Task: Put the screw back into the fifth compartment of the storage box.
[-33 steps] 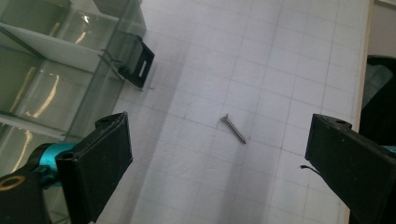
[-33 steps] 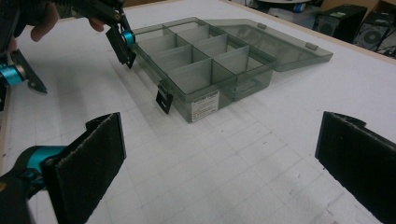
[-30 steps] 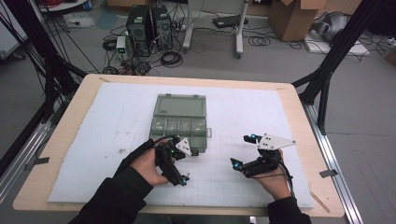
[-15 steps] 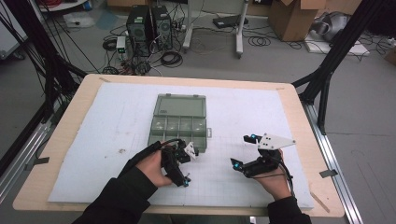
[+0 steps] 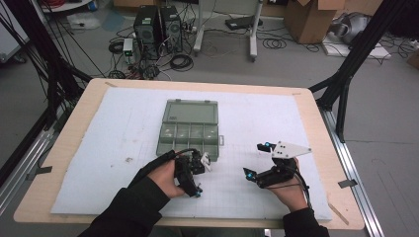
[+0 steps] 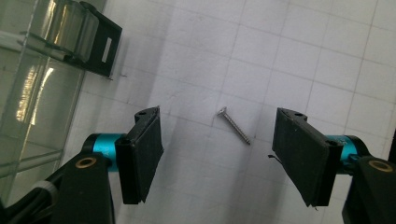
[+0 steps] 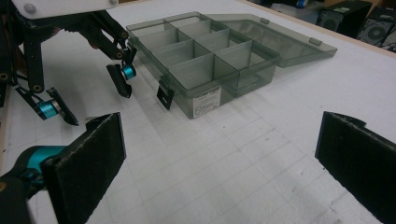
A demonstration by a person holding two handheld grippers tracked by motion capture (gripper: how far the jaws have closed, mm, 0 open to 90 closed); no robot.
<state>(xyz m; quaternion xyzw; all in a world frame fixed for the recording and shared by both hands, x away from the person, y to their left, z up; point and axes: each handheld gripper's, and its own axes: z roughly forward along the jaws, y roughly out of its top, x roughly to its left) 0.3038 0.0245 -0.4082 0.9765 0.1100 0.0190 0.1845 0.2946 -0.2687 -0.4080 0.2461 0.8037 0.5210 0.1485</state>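
Note:
A small silver screw [image 6: 233,126] lies on the white gridded mat, just off the front right corner of the open grey compartment box [image 5: 190,148]. My left gripper [image 5: 200,177] points down over it. Its jaws [image 6: 218,140] have just been closing and stand on either side of the screw, with the pads clear of it. The box's black latch [image 6: 100,49] and clear wall [image 6: 37,70] sit at the upper left of the left gripper view. My right gripper [image 5: 257,159] hovers to the right, open wide [image 7: 224,154] with nothing between its pads, facing the box [image 7: 205,100] and the left gripper [image 7: 93,100].
The box's lid [image 5: 190,109] lies folded back, away from me. The white mat [image 5: 296,118] covers most of the wooden table [image 5: 89,94]. Black frame posts [image 5: 346,74] stand at the table's corners, and beyond the far edge computers and cables lie on the floor.
The left gripper's jaws have narrowed, and the hand has edged slightly toward the right. The right hand and the box have stayed put.

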